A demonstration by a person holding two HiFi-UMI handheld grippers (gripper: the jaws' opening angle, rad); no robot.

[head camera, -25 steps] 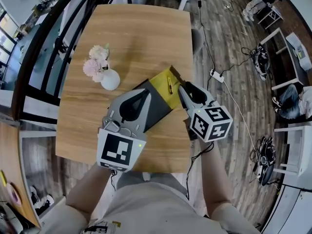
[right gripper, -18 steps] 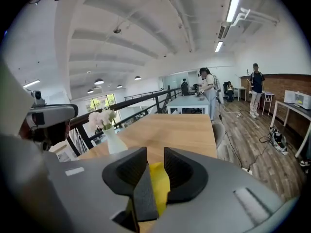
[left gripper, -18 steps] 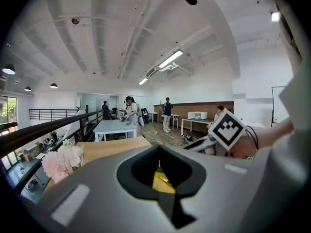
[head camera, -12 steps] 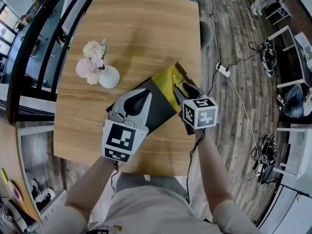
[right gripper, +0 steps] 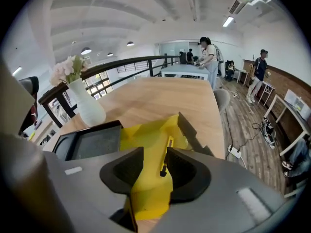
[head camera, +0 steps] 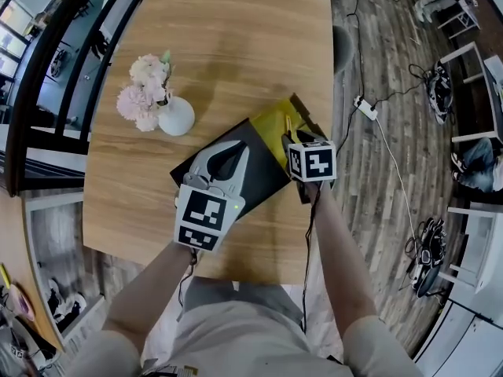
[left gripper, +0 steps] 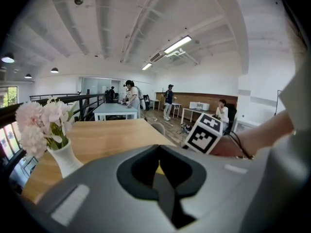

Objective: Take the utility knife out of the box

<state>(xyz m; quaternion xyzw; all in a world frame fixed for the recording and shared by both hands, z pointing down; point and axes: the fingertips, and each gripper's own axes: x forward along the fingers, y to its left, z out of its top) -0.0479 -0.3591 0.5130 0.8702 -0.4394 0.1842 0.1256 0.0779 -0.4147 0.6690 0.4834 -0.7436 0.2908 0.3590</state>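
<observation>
The right gripper [right gripper: 155, 149], its jaws just opened wide with nothing pinched, is best lowered astride the utility knife [right gripper: 167, 155] lying in the yellow-lined box [right gripper: 141, 135] and centred before being closed, the left gripper [left gripper: 158, 152] being kept pressed together.

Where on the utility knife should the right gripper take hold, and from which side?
Grip the utility knife across its slim handle near the middle, coming down from above: it lies flat, lengthwise along the jaws, in the box's yellow tray. The jaws of the right gripper have just been opening; the knife shows between them, unpinched.
</observation>
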